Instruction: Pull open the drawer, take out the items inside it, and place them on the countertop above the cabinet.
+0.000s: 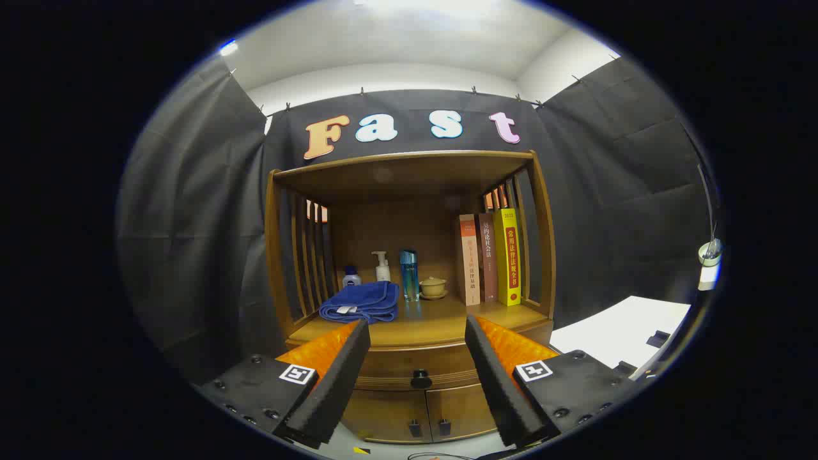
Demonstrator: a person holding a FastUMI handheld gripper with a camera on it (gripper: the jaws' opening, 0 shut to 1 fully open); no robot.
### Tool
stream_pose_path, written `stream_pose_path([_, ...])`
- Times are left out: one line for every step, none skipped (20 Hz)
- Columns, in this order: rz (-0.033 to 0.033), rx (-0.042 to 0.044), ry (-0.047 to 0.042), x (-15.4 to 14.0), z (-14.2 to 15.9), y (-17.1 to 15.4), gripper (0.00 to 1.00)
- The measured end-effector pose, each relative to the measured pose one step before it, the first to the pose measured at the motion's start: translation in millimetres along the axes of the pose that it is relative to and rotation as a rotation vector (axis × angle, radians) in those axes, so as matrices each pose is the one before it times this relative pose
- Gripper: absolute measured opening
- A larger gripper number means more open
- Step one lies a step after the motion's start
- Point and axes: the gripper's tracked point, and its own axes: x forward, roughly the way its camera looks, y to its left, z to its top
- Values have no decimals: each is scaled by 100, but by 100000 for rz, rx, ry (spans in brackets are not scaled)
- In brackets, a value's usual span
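We hold the gripper [415, 377] with fingers spread, empty. The drawer [418, 365] sits closed at twelve o'clock, its knob [420, 379] between them. We judge opening hasn't begun; next, close on that knob.

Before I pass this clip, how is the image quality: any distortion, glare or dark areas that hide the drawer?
Gripper view: fisheye bends the cabinet posts outward; the ceiling is washed out bright; the shelf's upper recess sits in shadow; the drawer knob is sharp and readable between the open gripper fingers; the books look slightly soft.
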Motion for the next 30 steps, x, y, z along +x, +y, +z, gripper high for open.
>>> stream_pose_path([148,29,-67,100,38,152,98])
stream_pose_path([47,77,182,132,-4,133,98])
stream_pose_path([-67,261,53,36,-14,148,98])
stream_pose_path([32,532,-650,-76,155,160,98])
stream_pose_path([184,317,-466,16,200,230,98])
stream_pose_path([-163,-50,58,79,-36,77,98])
stream_pose_path([-43,-74,104,5,-116,108,98])
stream_pose_path([423,-64,-242,-86,26,250,98])
stream_pose_path([687,-190,-249,13,53,309,98])
stream_pose_path([596,-157,-238,14,87,231,98])
stream_pose_path([142,-214,-88,165,-31,127,98])
stream_pose_path([315,-539,-15,174,-50,158,98])
stream_pose_path([325,-510,30,298,116,288,98])
stream_pose_path([-28,-106,-545,170,29,192,98])
stream_pose_path([195,863,-553,118,185,163,98])
stream_pose_path([347,1468,-119,19,-38,278,98])
stream_pose_path([51,1491,148,101,-156,229,98])
stream_pose_path([261,1102,97,-60,-90,190,98])
stream_pose_path([841,171,-212,-84,13,380,98])
stream_pose_path([553,-1086,-260,176,105,238,98])
stream_pose_path([-433,-1445,663,304,85,1,98])
stream_pose_path([-619,-941,-66,237,301,-157,98])
stream_pose_path([-83,-851,-1031,285,698,74,98])
stream_pose_path([-149,-1535,-949,336,494,137,98])
stream_pose_path([-615,-2018,-1053,412,385,-14,98])
stream_pose_path([-609,-1958,-487,12,63,-41,98])
stream_pose_path([875,-1453,297,-259,-495,284,98])
stream_pose_path([1262,-812,352,-362,-688,461,98])
stream_pose_path([43,-291,110,-535,-674,147,98])
stream_pose_path([-119,83,589,-507,-789,-187,98])
